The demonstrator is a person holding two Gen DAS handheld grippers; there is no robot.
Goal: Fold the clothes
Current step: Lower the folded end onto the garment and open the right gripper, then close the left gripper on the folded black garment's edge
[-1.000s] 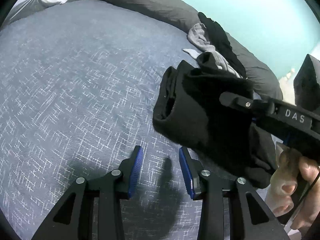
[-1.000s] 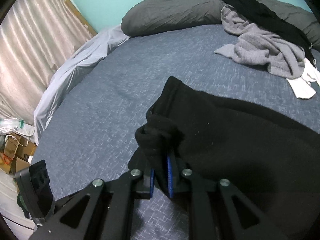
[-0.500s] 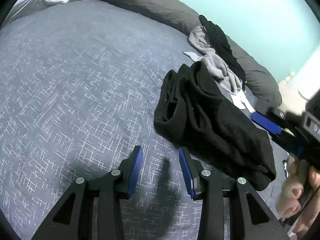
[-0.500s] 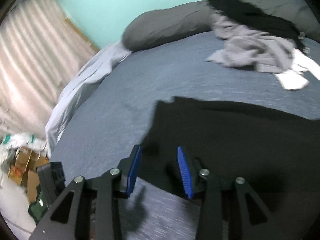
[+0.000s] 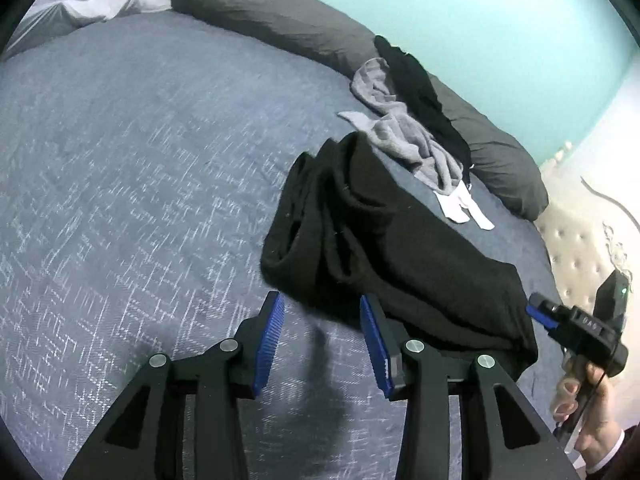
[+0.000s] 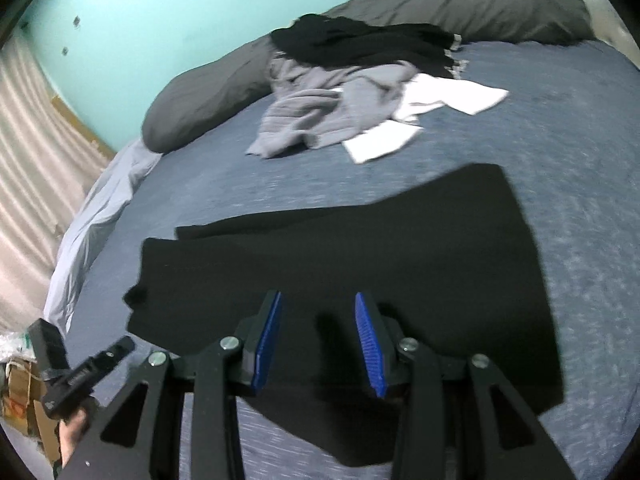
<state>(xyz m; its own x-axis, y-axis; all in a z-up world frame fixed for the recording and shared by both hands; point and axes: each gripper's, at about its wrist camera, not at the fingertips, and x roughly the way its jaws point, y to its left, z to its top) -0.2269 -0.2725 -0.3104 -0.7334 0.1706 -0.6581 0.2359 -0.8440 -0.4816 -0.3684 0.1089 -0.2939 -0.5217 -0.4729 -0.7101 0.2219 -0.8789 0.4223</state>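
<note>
Blue-grey bed (image 5: pixel 120 168) under a teal wall carries everything. Left tongs (image 5: pixel 322 340), just opening wider, hover empty beside the black garment (image 5: pixel 392 256), which lies folded mid-bed. Right tongs (image 6: pixel 318 340) gape above it, having just let go. Next probably comes another piece from the grey-and-black pile (image 6: pixel 320 116).

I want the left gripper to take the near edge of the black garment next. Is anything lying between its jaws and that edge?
Nothing visible does. Between the left gripper, jaws apart and empty, and the black garment lies only bare blue bedspread. The grey clothes lie beyond it.
</note>
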